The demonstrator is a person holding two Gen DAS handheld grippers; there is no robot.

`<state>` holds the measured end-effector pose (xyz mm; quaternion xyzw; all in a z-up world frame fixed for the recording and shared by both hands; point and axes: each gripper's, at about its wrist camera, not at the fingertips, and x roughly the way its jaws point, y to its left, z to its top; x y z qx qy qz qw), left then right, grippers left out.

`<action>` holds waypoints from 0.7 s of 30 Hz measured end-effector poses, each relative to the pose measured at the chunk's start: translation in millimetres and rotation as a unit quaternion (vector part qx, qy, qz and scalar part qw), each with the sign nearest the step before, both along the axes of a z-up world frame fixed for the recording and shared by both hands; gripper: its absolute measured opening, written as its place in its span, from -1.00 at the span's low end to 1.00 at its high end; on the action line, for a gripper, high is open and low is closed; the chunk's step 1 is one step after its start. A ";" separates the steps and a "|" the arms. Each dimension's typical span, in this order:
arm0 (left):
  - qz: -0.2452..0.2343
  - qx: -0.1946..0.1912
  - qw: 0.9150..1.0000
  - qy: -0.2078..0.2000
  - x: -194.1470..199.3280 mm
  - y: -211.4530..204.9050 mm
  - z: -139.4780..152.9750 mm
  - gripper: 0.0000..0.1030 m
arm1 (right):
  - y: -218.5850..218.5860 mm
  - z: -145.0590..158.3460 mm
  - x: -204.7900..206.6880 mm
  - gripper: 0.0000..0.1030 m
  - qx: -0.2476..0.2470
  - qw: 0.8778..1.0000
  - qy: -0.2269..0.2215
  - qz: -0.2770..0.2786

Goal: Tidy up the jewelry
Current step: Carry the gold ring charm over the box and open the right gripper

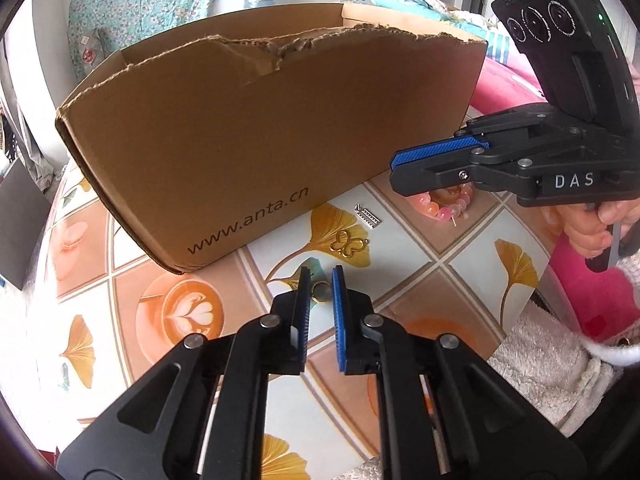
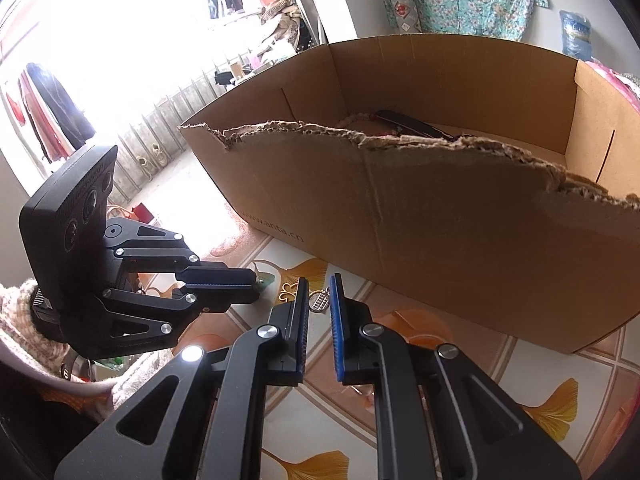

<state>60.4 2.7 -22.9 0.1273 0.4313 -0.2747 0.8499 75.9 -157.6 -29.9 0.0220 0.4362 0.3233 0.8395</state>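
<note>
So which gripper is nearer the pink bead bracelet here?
Right. The right gripper hangs directly over the pink bead bracelet, partly hiding it. The left gripper is farther off, by the small gold ring on the table.

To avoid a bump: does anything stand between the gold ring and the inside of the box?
Yes. The near wall of the box, torn along its top edge, rises between the ring and the inside.

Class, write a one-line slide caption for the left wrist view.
Left tool poised over a gold ring beside a torn cardboard box; butterfly charm and bead bracelet lie nearby.
</note>
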 end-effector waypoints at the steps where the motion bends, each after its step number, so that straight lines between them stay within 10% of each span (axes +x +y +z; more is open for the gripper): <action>1: -0.002 0.004 1.000 -0.002 -0.7 -0.3 0.3 -0.81 | 0.2 -1.0 -0.3 -0.79 0.001 1.000 0.001 -0.001; 12: 0.001 -0.029 1.000 -0.011 -17.4 4.1 13.0 -0.82 | 0.1 17.2 -14.3 -0.79 0.012 1.000 -0.023 0.004; 21: -0.013 -0.151 0.985 -0.079 -16.0 25.3 105.3 -0.82 | -11.5 90.0 -19.6 -0.79 0.059 0.992 -0.110 0.001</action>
